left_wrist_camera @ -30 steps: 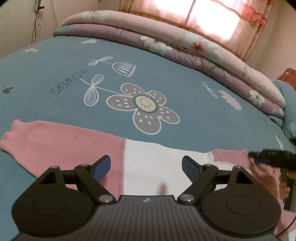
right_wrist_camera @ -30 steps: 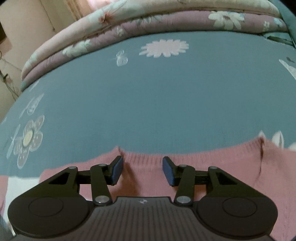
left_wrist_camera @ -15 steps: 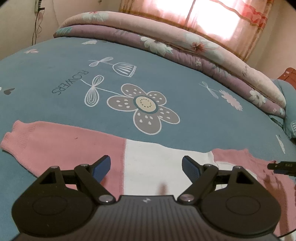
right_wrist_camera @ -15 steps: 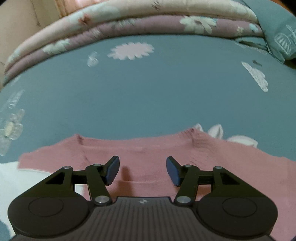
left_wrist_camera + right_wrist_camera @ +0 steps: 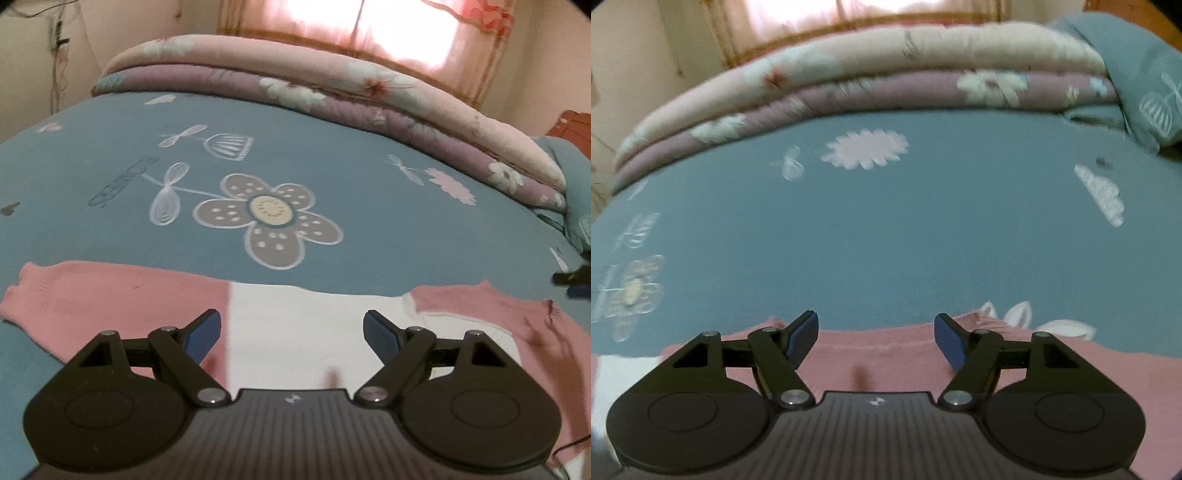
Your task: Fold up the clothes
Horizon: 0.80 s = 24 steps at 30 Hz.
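Knitwear, soft and limp: the pink and white sweater (image 5: 303, 325) will sag from any pinch, so I judge a hem, cuff or shoulder seam the place to take it, both layers together. In my left view it lies flat across the blue bedsheet (image 5: 332, 177), one pink sleeve (image 5: 92, 295) stretched out to the left, its white panel just under my left gripper (image 5: 291, 332). That gripper stands wide open, nothing between its blue pads, hovering above the knit.

In my right view the pink part of the sweater (image 5: 879, 350) lies below and just ahead of my right gripper (image 5: 875, 339), its far edge running level with my fingertips. Those jaws have just been opening and hold nothing; the cloth lies beneath them, untouched.
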### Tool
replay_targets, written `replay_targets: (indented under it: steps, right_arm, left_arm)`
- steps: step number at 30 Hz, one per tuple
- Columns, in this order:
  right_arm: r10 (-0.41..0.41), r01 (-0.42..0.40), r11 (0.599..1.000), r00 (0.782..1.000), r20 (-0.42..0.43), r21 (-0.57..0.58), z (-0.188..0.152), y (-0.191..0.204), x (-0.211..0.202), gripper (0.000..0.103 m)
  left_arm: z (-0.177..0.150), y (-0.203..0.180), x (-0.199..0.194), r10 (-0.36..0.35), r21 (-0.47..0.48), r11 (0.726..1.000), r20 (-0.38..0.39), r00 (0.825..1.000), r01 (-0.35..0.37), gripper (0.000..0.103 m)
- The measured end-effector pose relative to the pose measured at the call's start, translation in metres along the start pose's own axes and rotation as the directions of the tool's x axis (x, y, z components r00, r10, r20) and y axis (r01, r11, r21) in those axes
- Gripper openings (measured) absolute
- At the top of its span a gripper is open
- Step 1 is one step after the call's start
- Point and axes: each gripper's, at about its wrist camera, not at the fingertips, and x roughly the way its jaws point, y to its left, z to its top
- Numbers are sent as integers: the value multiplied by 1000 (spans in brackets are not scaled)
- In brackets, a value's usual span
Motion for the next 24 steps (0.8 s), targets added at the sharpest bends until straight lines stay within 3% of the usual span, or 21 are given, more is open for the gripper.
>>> replay_targets:
  steps: [2,7,10,11,13,17,19,21,24]
  right_arm:
    - [-7,8,1000,1000,3,-26,1,2,-33,74]
    - [-12,15,998,999,43,-67,-9,2,-112,87]
    - [26,-24,999,999,43,-42,-27,-12,-148,90]
    - [46,-45,999,998,53,-22,-32,-17,-153,92]
    - [101,-103,995,991,86,13,-48,-31,-161,97]
    - [196,-211,968,974,117,133,-82,-65,-143,103]
    - [253,-272,937,961,110,220,-100,-86,-122,103]
    - [293,-304,900,953,81,314,-118,-105,-96,103]
    - [334,-337,852,939,80,401,-142,-130,-70,103]
  left_arm:
    - [-2,-12,-2,-20,40,999,-6,1000,20,84]
    - [-14,-56,-18,-67,163,985,16,998,64,84]
    - [-28,-86,-28,-171,219,961,-21,985,171,84]
    - [-32,-93,-30,-219,218,950,-41,975,222,85]
    - [-41,-108,-30,-331,189,919,-100,938,345,89]
    - [-65,-135,-15,-524,89,827,-233,819,554,90]
    - [-76,-146,-6,-556,53,804,-283,781,592,90]
    - [-85,-154,2,-560,49,796,-318,765,603,90]
    - [-93,-159,6,-556,85,791,-314,769,606,90]
